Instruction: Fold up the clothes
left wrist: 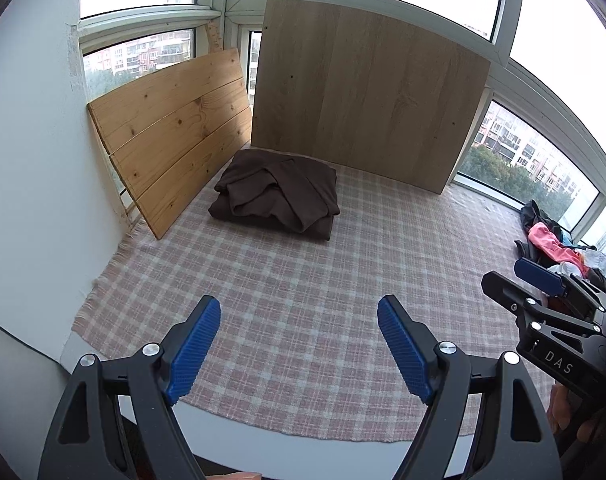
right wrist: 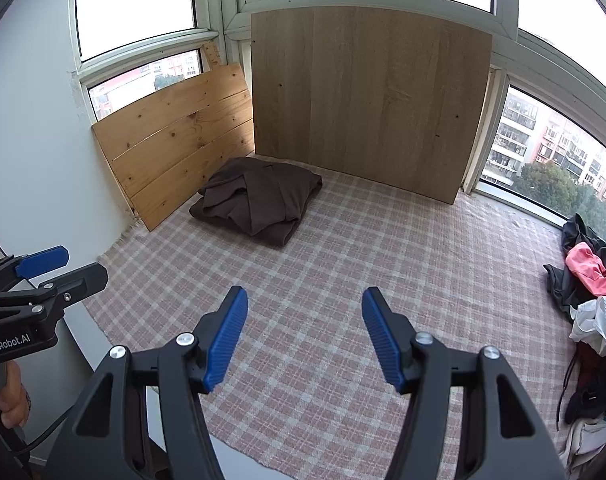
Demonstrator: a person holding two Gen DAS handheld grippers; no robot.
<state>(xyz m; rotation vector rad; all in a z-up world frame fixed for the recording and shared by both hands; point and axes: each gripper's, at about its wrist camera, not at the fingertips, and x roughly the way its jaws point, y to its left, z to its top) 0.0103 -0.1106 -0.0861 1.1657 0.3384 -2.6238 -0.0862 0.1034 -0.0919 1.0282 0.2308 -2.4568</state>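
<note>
A dark brown garment point(left wrist: 277, 194) point(right wrist: 259, 200) lies folded in a bundle at the far left of the checked cloth point(left wrist: 303, 280) point(right wrist: 343, 280), by the wooden boards. A heap of mixed clothes point(left wrist: 559, 248) point(right wrist: 591, 308) sits at the right edge. My left gripper point(left wrist: 299, 312) hovers open over the near part of the cloth, nothing between its blue pads. My right gripper point(right wrist: 305, 300) also stands open and empty above the cloth. Each gripper shows at the side of the other's view: the right gripper point(left wrist: 539, 280) and the left gripper point(right wrist: 43, 268).
A pine plank panel point(left wrist: 171, 132) point(right wrist: 175, 132) and a large pale board point(left wrist: 363, 92) point(right wrist: 363, 96) lean against the windows at the back. A white wall point(left wrist: 35, 160) borders the left. A hand point(right wrist: 13, 400) holds the left gripper's handle.
</note>
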